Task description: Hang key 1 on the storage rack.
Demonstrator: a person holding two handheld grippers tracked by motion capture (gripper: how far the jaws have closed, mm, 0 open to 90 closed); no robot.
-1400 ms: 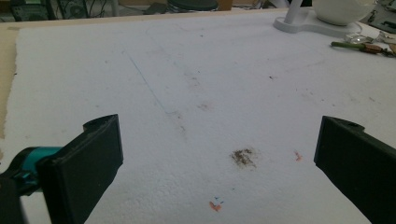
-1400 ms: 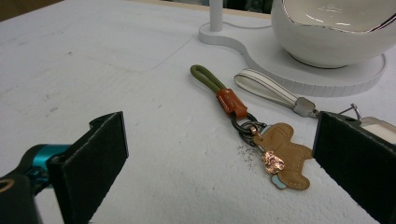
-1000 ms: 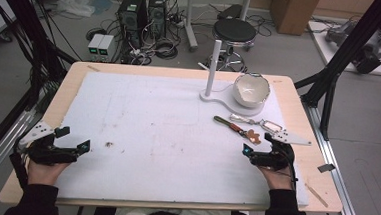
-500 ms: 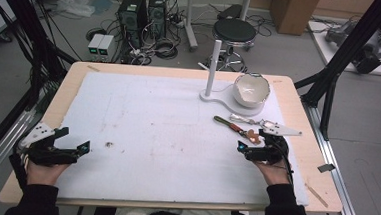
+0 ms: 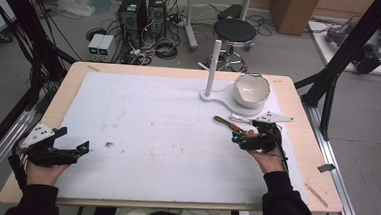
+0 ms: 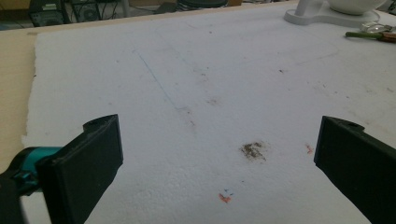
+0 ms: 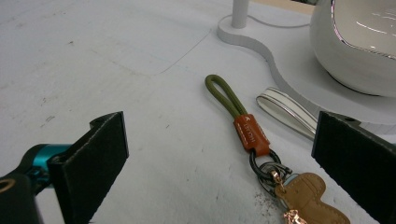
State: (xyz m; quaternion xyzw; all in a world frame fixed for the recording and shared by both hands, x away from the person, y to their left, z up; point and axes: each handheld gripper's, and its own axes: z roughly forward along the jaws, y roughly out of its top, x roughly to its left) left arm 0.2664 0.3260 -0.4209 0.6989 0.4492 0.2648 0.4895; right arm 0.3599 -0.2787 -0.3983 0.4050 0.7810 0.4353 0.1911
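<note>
Olive-green loop keychain lies flat on the table's white foam, at 2 o'clock, just short of the bowl stand. Right claw spread wide, jaws either side of it, not touching. Left claw spread, at 8 o'clock, holding nothing.

From my station: wooden worktop under a stained white foam sheet. Grey floor beyond. Upper left of frame: black computer towers amid tangled cables. Top centre: round black stool. Upper right: cardboard box. Black frame struts at both sides.
</note>
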